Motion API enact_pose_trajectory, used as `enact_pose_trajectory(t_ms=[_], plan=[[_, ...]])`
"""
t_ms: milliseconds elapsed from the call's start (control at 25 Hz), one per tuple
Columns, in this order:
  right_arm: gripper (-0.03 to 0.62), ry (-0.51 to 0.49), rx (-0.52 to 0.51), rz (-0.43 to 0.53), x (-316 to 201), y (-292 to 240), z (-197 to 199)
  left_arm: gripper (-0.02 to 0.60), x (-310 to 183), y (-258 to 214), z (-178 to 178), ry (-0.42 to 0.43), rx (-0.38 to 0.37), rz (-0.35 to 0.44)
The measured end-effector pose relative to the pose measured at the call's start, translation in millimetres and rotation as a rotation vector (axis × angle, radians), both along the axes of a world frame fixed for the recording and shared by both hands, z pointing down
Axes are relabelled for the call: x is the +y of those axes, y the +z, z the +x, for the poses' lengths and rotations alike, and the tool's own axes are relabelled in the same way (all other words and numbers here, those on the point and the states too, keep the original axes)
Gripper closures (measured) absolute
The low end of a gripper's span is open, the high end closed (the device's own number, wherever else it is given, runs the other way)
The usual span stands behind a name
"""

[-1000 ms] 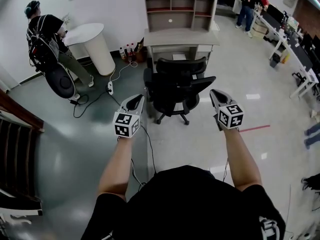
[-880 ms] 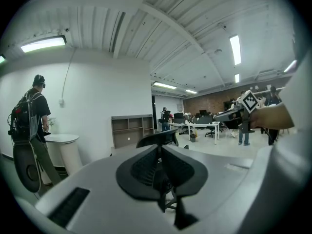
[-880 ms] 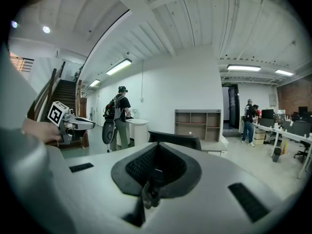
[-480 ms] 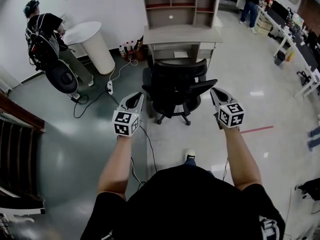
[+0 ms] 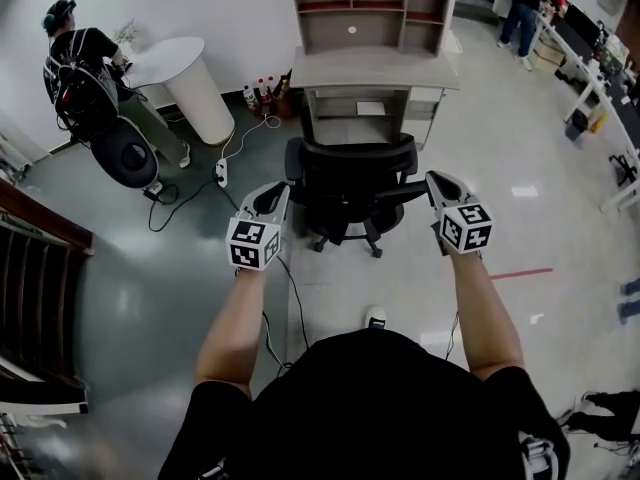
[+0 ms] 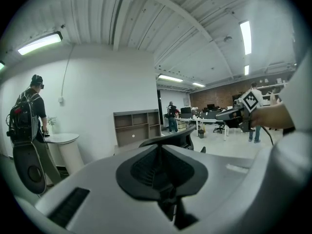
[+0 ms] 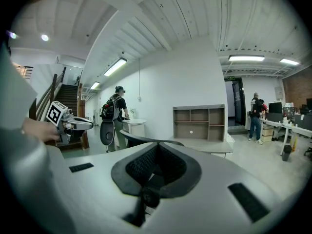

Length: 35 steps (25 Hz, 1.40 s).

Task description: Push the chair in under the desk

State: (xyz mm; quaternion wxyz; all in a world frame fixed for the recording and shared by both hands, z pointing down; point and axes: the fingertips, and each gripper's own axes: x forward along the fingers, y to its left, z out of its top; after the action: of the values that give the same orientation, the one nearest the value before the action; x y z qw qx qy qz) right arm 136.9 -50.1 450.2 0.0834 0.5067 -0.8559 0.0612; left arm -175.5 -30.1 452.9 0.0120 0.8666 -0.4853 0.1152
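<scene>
The black office chair (image 5: 350, 180) stands in front of the grey desk (image 5: 375, 71), its back toward me. The desk carries a shelf hutch. My left gripper (image 5: 272, 192) is shut and empty, just left of the chair's back. My right gripper (image 5: 437, 180) is also shut and empty, at the tip of the chair's right armrest; I cannot tell whether it touches. In the left gripper view the chair's back edge (image 6: 171, 138) shows past the shut gripper (image 6: 158, 172). The right gripper view shows the chair's top (image 7: 146, 141) and the desk (image 7: 200, 126) beyond its shut gripper (image 7: 155, 167).
A person with a backpack (image 5: 82, 68) stands at a round white table (image 5: 188, 80) to the far left. Bottles (image 5: 262, 96) and a power strip with cable (image 5: 220, 174) lie left of the desk. A staircase (image 5: 30, 298) runs along the left, and more people and desks (image 5: 560, 18) are at the far right.
I have stepped forward, so chair and desk sit closer in the head view. Both grippers have come up alongside the chair's back. The chair now faces the desk more squarely.
</scene>
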Motion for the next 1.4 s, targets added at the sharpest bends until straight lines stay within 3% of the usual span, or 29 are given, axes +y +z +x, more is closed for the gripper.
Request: enact_pose_trajectory(t_ms=[960,1400], plan=[[0.595,-0.098,-0.017,0.002,-122,1,53,0.551,-89,-3,44,-0.135,-0.01,0.001],[0.595,-0.115,-0.032,0.0,-148,6,55,0.551,-106,-3,39,-0.18,-0.022,0.004]])
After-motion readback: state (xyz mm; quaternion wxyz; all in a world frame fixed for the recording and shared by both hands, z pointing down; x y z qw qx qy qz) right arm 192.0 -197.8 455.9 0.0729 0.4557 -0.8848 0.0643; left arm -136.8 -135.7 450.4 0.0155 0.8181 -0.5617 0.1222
